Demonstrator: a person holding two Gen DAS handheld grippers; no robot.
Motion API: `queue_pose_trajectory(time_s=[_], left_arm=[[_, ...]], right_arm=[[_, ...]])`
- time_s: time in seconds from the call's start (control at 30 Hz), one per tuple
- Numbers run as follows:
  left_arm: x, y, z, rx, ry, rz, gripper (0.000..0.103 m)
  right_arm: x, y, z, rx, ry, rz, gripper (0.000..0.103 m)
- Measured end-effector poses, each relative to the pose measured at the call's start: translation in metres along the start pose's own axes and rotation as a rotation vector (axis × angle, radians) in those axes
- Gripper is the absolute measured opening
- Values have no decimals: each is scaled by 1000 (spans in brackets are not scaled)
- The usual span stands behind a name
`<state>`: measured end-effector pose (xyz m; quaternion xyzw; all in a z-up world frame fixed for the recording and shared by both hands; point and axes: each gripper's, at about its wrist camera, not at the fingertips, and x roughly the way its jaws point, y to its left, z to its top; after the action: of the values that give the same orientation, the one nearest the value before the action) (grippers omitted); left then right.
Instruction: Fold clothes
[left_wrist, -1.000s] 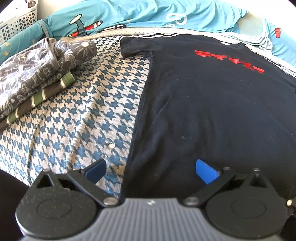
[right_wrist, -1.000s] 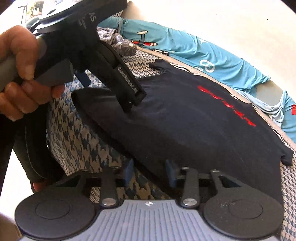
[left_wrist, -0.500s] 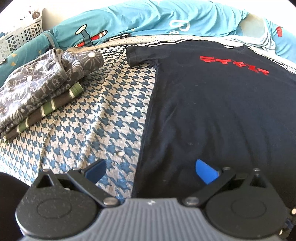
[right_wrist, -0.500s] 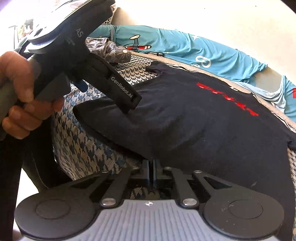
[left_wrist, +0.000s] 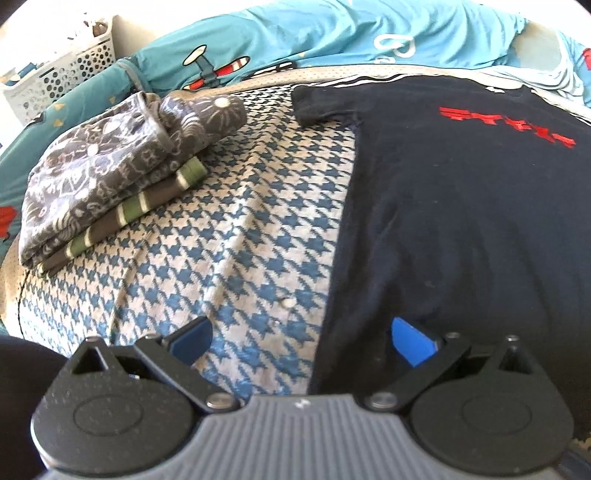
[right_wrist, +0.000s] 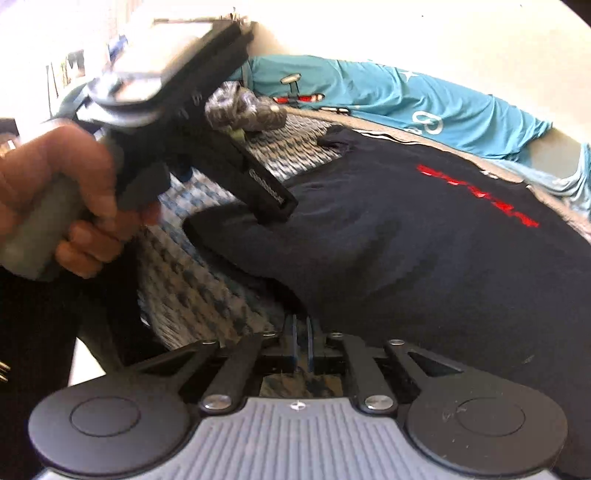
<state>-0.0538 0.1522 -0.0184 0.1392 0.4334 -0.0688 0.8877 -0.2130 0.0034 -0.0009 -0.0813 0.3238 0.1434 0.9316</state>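
Observation:
A black T-shirt (left_wrist: 461, 221) with red print lies spread flat on the houndstooth bed cover (left_wrist: 240, 240). My left gripper (left_wrist: 301, 343) is open low over the shirt's left side edge, which runs between its blue pads (left_wrist: 412, 347). In the right wrist view my right gripper (right_wrist: 303, 343) is shut on the near hem of the T-shirt (right_wrist: 406, 251). There a hand (right_wrist: 66, 206) holds the left gripper (right_wrist: 271, 206), with one finger tip down on the shirt's near corner.
A folded stack of patterned grey and striped clothes (left_wrist: 110, 177) sits at the cover's far left. Teal bedding with plane prints (left_wrist: 332, 33) lies along the back. A white perforated basket (left_wrist: 55, 81) stands beyond the bed's left corner.
My right gripper has closed from open onto the shirt's hem and holds it. The left gripper has tipped a little and stays open over the shirt's edge.

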Motion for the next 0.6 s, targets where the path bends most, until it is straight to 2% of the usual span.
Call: queue_pose_trajectory(time_s=[0.13,0.23,0.3,0.33,0.47,0.53,0.6], left_arm=[[0,3,0,-12,-5,28,103],[1,5,1,-26,-9,52,103],[1,5,2,-33,-12,67,103],[2,4,2,-35,-15,74,103],[0,4,3,-42,-33,104,103],[-1,7,5,-69,-35,81,103],[-5,7,6,-82,-54,64,103]], right_arm=[[-5,-6,4,71,-48,32,8],[-4,-13,8,133,-99,10,9],[0,-13,10,142,-113,-23,17],[3,-14,11,146,-120,-40,18],[18,-15,14,169,-82,-72,21],[25,-16,13,196,-26,-43,22],[24,-13,12,200,-23,-24,30]])
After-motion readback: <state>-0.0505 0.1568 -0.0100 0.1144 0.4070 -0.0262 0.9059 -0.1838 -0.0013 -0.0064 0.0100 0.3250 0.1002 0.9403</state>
